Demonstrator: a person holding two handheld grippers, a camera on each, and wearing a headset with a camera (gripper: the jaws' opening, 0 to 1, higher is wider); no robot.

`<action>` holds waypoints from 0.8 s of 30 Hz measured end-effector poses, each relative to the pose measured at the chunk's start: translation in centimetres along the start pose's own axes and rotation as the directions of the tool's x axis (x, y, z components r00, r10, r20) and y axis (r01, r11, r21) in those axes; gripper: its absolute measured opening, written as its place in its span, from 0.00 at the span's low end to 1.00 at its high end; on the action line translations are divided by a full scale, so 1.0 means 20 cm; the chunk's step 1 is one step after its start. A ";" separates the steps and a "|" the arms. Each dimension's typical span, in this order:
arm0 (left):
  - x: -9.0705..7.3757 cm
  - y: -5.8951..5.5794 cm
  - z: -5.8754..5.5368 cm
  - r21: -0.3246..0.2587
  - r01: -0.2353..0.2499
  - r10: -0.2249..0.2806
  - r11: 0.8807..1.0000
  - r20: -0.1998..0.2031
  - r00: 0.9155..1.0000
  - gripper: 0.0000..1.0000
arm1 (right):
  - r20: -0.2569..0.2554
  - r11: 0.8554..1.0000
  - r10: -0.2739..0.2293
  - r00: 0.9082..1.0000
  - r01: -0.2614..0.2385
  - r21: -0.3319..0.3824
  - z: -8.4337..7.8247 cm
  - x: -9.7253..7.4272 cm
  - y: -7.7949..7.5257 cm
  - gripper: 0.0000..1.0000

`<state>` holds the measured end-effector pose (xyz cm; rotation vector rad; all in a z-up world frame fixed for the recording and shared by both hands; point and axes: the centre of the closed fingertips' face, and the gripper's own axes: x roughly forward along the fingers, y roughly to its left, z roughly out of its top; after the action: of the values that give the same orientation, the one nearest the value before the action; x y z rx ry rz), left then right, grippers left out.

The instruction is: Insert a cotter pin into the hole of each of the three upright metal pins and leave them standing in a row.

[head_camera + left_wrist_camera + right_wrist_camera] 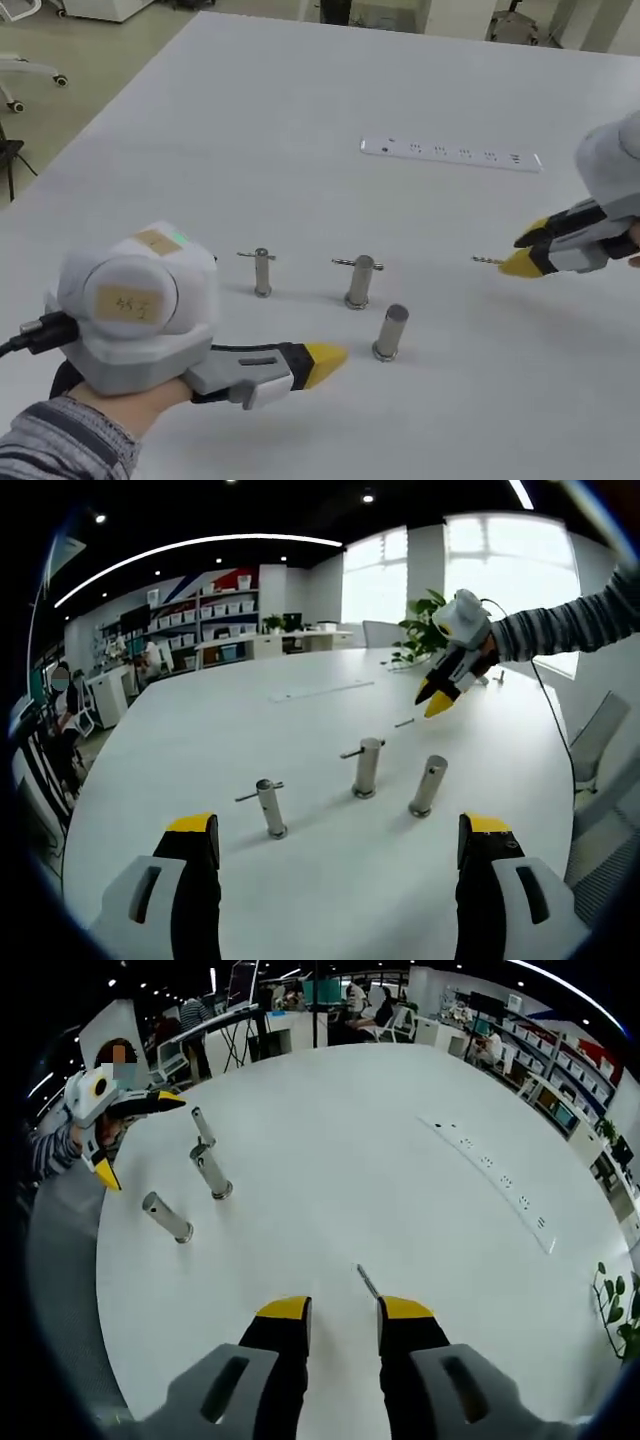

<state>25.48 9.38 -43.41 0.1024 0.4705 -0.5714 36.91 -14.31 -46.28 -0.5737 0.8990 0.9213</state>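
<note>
Camera stations: one high, two low and opposed across the pin row.

The head view looks forward and down at the white tabletop [300,110] from above its near edge, with the three upright grey metal pins [359,282] central. The left gripper view sits low over the table, looking along the wide-set jaws of the yellow-tipped left gripper [337,828], close to the pins. The right gripper view faces the opposite way from farther off, along the right gripper [345,1310], whose jaws pinch a thin metal cotter pin [368,1282]. All three views share the pins and the long white power strip [450,153]; each gripper view also takes in the other gripper.
</note>
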 end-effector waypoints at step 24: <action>0.01 0.00 -0.04 -0.004 0.009 -0.009 1.000 -0.028 1.000 0.98 | -0.208 0.982 0.055 0.977 -0.090 -0.166 -0.08 0.15 -0.10 0.00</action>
<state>25.29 9.53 -44.29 0.1043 0.4993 -0.5788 38.85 -15.24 -49.59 -0.8006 1.0338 1.0274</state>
